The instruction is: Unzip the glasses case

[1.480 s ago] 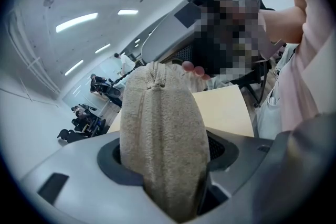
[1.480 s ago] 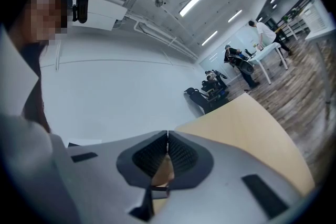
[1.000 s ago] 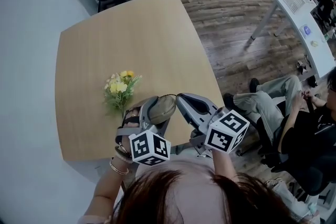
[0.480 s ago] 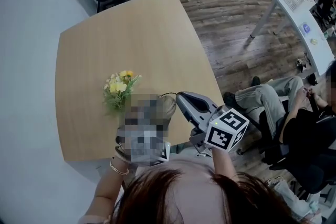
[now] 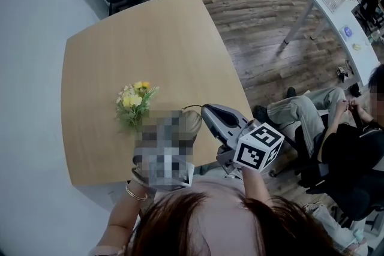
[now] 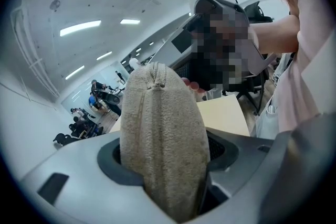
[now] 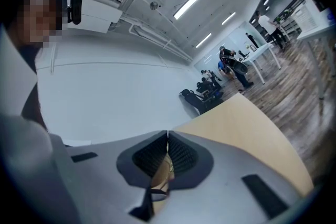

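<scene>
Pale wood surface [image 5: 150, 39] spreads below, its near edge under both tools. The left gripper [image 6: 168, 159] has its fingers clenched on the glasses case [image 6: 157, 113], held in the air just above that edge. The right gripper [image 7: 167, 157] has its fingers pressed together on a thin ring and dark tab, probably the zip pull [image 7: 159, 186].

The case looks soft, fuzzy and light. It should give under pressure, so a firm hold across its body suits it. Its long axis runs out along the left fingers, away from the person, with the zip seam on the narrow upper edge. A bunch of yellow flowers [image 5: 135, 100] lies just beside it.
</scene>
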`<state>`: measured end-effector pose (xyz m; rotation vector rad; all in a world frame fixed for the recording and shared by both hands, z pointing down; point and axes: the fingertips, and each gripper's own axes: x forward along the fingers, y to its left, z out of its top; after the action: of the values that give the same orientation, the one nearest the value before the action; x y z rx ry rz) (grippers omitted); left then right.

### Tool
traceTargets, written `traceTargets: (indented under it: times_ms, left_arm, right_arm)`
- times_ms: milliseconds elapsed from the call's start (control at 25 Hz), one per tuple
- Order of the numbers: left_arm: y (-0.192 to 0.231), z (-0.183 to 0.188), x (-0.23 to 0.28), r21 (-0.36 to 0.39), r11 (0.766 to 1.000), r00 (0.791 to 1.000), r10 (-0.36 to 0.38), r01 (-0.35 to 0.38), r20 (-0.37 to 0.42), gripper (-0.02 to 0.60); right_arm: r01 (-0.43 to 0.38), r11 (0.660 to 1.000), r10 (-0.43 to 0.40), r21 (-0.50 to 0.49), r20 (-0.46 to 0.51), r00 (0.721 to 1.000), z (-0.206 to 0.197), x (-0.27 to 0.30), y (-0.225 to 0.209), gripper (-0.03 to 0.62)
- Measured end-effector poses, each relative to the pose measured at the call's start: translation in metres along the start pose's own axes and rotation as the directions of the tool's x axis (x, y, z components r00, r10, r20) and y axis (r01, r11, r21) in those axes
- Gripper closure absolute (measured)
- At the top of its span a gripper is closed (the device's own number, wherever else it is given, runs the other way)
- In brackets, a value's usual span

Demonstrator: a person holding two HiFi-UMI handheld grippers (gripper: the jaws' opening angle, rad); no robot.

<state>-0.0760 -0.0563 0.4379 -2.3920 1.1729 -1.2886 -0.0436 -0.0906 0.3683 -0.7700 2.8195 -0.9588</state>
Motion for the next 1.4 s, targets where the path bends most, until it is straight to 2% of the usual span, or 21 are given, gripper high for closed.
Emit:
traceTargets:
  times_ms: [320,640,920,1280,1400]
  left_arm:
    - [-0.003,0.010,0.004,-0.030,1.000,0.999,0.003,-0.002,0.034,0.282]
    - [-0.010,0.021,0.003,-0.122,0.992,0.996,0.004,0.007,0.092,0.282]
    - [-0.017,0.029,0.009,-0.169,0.985,0.991,0.001,0.022,0.133,0.282]
    - [-0.023,0.043,0.015,-0.225,0.974,0.983,0.010,0.033,0.185,0.282]
    - [-0.023,0.051,0.014,-0.251,0.967,0.974,0.014,0.044,0.225,0.282]
  right_arm:
    - [0.003,1.000,-0.003,-0.010,-0.008,1.000,0.003,-0.006,-0.007,0.576]
    - [-0.006,1.000,0.005,-0.006,-0.029,1.000,0.006,-0.010,-0.010,0.576]
    - [0.005,1.000,-0.005,0.004,-0.031,1.000,0.005,-0.016,-0.018,0.576]
    - [0.006,0.999,-0.006,0.034,-0.015,1.000,0.009,-0.026,-0.028,0.576]
    - [0.014,0.999,-0.013,0.030,-0.030,0.999,0.006,-0.026,-0.034,0.576]
